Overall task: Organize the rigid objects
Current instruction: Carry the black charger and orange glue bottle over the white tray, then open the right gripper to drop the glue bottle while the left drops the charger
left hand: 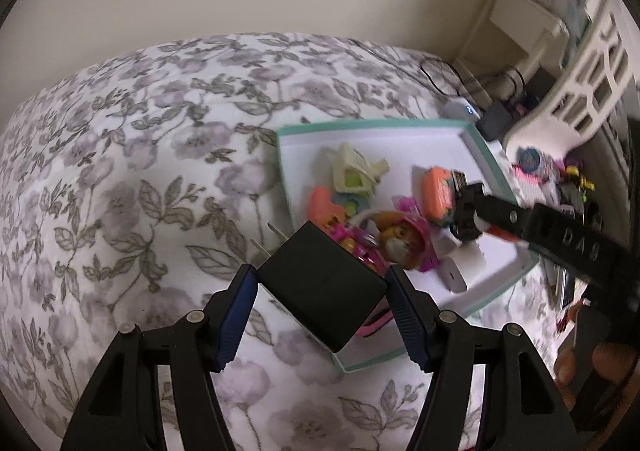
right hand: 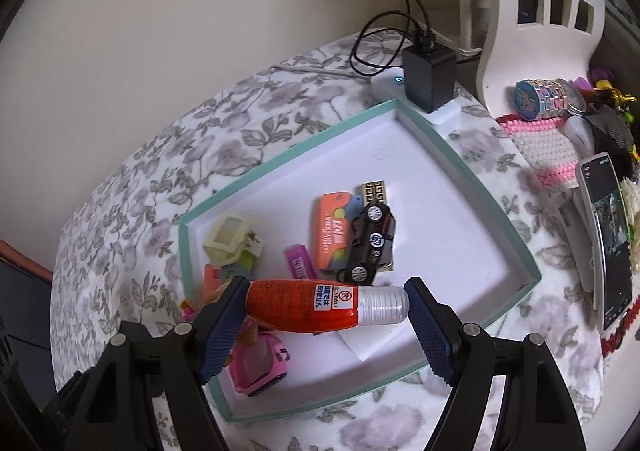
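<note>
Overhead, glossy orange bottle (right hand: pixel 304 307), boxy black charger (left hand: pixel 320 287).

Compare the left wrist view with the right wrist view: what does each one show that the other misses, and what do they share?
Only the left wrist view shows the left gripper clamping a black plug adapter, and a dog figure in the tray.

Only the right wrist view shows the right gripper's hold on the orange bottle, endwise, plus a black toy car and a phone.

Both show the teal-rimmed tray on floral bedding, and the orange case.
</note>
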Demonstrator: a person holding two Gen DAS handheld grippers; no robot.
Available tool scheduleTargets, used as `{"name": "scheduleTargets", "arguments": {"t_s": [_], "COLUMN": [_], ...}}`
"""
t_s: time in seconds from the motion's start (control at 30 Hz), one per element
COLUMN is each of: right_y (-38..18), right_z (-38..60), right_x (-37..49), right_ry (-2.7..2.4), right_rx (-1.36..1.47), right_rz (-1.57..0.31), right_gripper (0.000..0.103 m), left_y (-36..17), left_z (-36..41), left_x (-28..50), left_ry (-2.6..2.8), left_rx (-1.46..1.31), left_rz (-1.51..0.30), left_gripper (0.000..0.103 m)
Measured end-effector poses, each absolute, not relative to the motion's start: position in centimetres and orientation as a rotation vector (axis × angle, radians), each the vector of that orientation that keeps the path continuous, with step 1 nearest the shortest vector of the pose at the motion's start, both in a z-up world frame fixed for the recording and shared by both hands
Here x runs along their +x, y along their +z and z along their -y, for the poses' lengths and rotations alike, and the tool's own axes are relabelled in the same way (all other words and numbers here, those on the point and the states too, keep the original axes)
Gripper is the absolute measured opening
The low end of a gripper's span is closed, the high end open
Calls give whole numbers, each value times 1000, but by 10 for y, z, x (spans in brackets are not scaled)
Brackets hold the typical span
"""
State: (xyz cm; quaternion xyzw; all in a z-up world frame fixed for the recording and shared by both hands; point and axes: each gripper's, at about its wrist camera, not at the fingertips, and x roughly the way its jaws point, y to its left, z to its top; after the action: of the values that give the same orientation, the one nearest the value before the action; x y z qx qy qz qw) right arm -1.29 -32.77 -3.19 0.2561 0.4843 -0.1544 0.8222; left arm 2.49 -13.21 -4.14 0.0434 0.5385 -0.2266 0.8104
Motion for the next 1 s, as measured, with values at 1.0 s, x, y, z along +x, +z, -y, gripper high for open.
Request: {"name": "scheduleTargets", "arguments": {"t_s": [1.0], "right_y": [-59], "right_z": [327], "right_x": [-11], "right_ry": [-325], "right_rx": [508], "right_rz": [-1136], "right_gripper": [81], "left_y": [-88], "left_z": [185], "left_x": [6], "left_ry": [-537], "left_rx": [248], "left_rz": [-1220], "left_gripper": [68]}}
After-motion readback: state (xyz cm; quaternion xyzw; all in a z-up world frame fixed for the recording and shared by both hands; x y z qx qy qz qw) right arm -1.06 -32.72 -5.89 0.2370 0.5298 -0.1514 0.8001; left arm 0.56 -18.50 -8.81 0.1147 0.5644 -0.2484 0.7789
